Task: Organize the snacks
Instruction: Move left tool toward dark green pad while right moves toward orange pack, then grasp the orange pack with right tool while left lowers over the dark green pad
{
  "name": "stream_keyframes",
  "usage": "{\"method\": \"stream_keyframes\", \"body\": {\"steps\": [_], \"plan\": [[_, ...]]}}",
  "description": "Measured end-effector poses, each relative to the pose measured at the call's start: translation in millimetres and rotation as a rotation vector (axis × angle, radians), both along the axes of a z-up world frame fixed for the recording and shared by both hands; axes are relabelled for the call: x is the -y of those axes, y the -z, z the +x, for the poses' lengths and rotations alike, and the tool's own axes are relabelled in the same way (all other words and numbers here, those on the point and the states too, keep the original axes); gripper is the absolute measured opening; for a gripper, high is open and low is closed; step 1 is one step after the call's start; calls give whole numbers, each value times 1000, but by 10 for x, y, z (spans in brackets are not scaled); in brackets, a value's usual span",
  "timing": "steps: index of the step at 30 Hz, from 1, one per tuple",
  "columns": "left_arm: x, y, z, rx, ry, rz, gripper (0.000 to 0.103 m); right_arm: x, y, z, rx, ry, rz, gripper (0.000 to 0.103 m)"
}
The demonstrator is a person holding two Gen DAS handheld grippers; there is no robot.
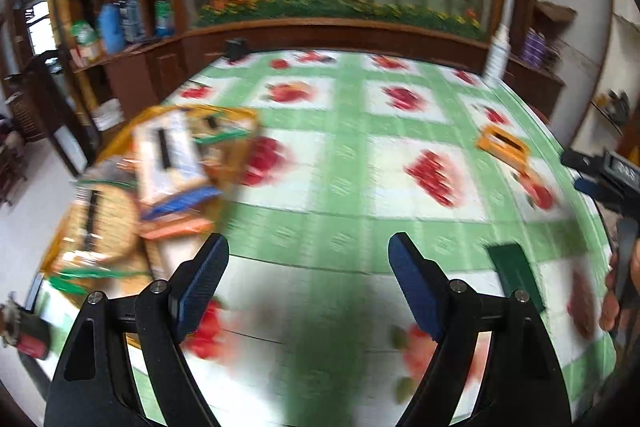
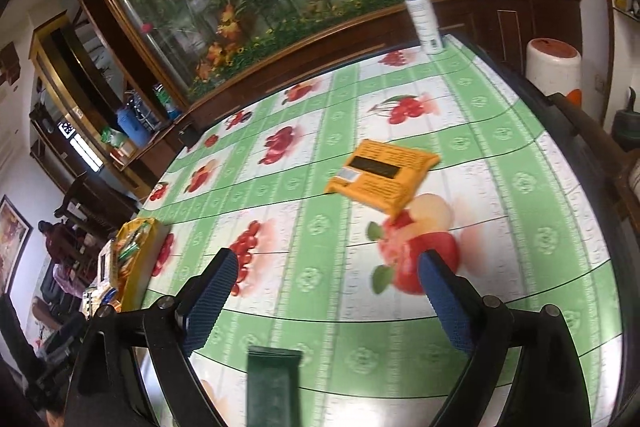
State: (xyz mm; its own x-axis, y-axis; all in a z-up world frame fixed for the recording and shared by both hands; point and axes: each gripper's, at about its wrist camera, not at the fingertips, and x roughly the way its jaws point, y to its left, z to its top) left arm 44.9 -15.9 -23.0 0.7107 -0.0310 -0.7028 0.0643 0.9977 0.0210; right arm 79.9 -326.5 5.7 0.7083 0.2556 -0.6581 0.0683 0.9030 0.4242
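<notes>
Snacks (image 1: pixel 152 187) sit in a pile at the table's (image 2: pixel 520 187) left edge. Left gripper (image 1: pixel 308 267) is open and empty. Green pack (image 2: pixel 274 383) lies below the right gripper (image 2: pixel 328 291), open, empty. Orange pack (image 2: pixel 380 177) lies mid-table.

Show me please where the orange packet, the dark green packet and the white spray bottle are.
orange packet (image 2: pixel 380 177): right wrist view, middle of its printed top face.
dark green packet (image 2: pixel 274 383): right wrist view, its flat top.
spray bottle (image 2: pixel 424 19): right wrist view, its white body.
</notes>
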Motion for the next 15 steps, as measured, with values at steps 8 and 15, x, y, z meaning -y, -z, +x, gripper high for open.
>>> {"method": "stream_keyframes", "body": {"steps": [8,15], "plan": [[500,206,-53,-96,125,-26,82,83,103,116,-13,-14,-67,93],[549,232,-57,-120,137,-34,82,-58,247,794,-68,-106,-216,93]]}}
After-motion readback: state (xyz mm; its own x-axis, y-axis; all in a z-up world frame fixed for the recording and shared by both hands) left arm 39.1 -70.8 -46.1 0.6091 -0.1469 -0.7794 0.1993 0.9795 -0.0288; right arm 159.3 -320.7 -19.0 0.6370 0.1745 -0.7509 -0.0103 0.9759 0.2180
